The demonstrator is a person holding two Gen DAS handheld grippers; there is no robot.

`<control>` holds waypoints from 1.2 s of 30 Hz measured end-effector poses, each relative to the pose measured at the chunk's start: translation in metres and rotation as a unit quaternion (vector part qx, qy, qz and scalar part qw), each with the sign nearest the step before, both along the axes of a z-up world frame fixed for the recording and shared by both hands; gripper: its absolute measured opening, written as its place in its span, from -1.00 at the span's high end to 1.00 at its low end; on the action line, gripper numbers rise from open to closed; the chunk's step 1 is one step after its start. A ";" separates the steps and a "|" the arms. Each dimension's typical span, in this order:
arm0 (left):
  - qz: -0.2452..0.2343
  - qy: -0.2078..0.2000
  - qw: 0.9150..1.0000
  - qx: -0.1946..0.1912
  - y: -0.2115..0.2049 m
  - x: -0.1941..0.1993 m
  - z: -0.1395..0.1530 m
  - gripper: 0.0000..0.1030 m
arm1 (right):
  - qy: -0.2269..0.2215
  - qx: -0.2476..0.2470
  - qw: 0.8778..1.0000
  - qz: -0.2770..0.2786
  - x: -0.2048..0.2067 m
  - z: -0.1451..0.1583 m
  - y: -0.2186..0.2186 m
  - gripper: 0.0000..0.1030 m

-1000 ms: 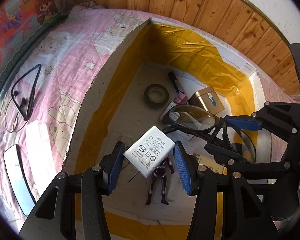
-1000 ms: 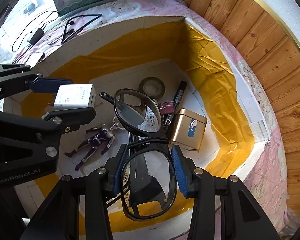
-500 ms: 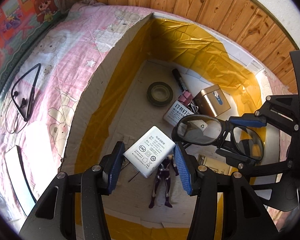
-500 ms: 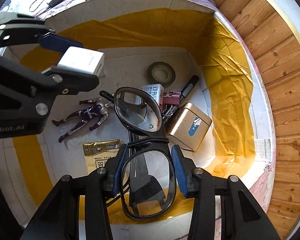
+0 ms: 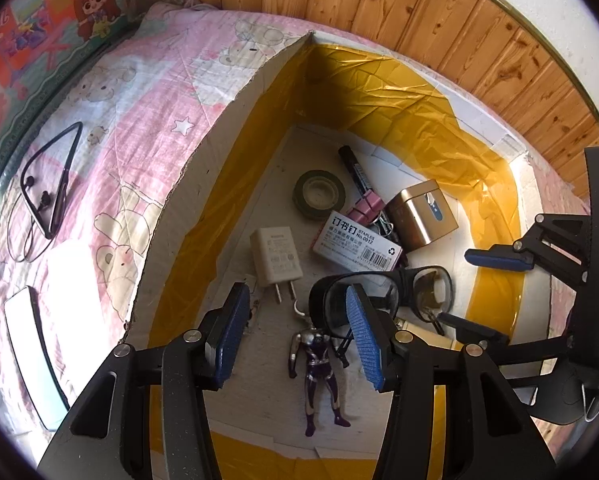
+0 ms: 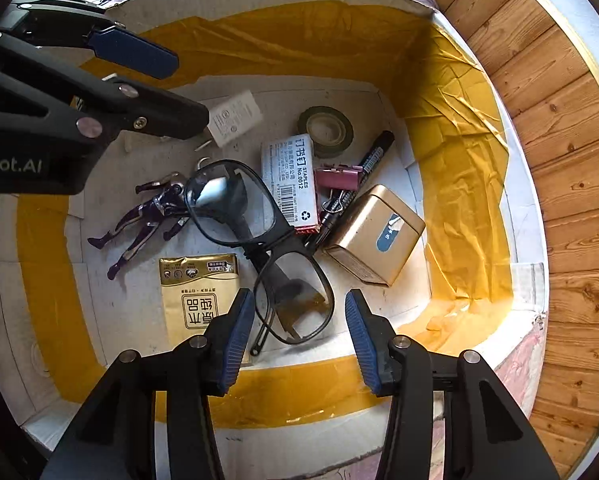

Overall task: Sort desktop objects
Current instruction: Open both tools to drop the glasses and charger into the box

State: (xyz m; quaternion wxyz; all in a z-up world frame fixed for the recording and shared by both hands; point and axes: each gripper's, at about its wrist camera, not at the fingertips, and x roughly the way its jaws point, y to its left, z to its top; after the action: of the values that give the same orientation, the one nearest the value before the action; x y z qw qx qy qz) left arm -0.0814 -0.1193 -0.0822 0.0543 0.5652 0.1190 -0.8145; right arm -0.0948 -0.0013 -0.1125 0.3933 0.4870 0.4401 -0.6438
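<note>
Both claws now empty over the cardboard box [image 5: 203,168]. Left claw [image 5: 295,336] spread wide, nothing between pads; white charger [image 5: 276,258] held a second ago now lying flat on box floor at 12 o'clock from it, prongs toward claw. Right claw [image 6: 299,332] jaws opening, glasses [image 6: 259,248] released, resting on floor, near lens between the pads but untouched. Two more items sorted; likely retreat for next pickup. Box contents near to far: gold packet [image 6: 199,296], purple figure [image 6: 143,220], gold tin [image 6: 375,236], staples box [image 6: 289,180], pink clip [image 6: 337,176], marker [image 6: 375,152], tape roll [image 6: 326,130]. Outside, on bedspread at 9 o'clock: neckband earphones [image 5: 49,184].
</note>
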 end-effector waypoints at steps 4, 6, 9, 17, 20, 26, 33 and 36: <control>0.003 0.001 1.000 0.003 -0.002 0.001 0.001 -0.03 | -0.003 -0.015 1.000 -0.007 0.002 0.011 0.003 0.05; 0.005 0.003 1.000 0.005 -0.003 0.002 0.003 -0.03 | 0.001 -0.020 1.000 -0.008 0.007 0.018 0.004 0.04; 0.012 0.011 1.000 0.010 -0.005 0.005 0.009 -0.03 | 0.004 -0.029 1.000 -0.005 0.016 0.029 0.005 -0.02; 0.019 0.032 0.999 0.004 -0.001 0.019 0.025 -0.03 | 0.015 -0.031 0.999 0.007 0.056 0.048 0.010 -0.15; 0.022 0.043 0.999 -0.005 0.001 0.028 0.033 -0.03 | 0.020 -0.031 0.999 0.006 0.070 0.054 0.015 -0.16; 0.020 0.068 0.997 0.017 0.007 0.043 0.047 -0.03 | 0.026 -0.041 0.999 -0.009 0.082 0.061 0.026 -0.16; 0.017 0.120 0.993 0.008 0.024 0.063 0.069 -0.10 | 0.029 -0.046 0.998 -0.015 0.104 0.070 0.038 -0.17; 0.017 0.136 0.991 -0.006 0.030 0.074 0.078 -0.11 | 0.030 -0.043 0.998 -0.015 0.112 0.070 0.042 -0.17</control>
State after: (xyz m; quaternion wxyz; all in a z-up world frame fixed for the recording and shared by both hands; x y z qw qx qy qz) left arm -0.0076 -0.0898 -0.0040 0.0550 0.4467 0.1302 -0.8835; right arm 0.0169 0.0408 -0.0423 0.3908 0.4562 0.4163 -0.6825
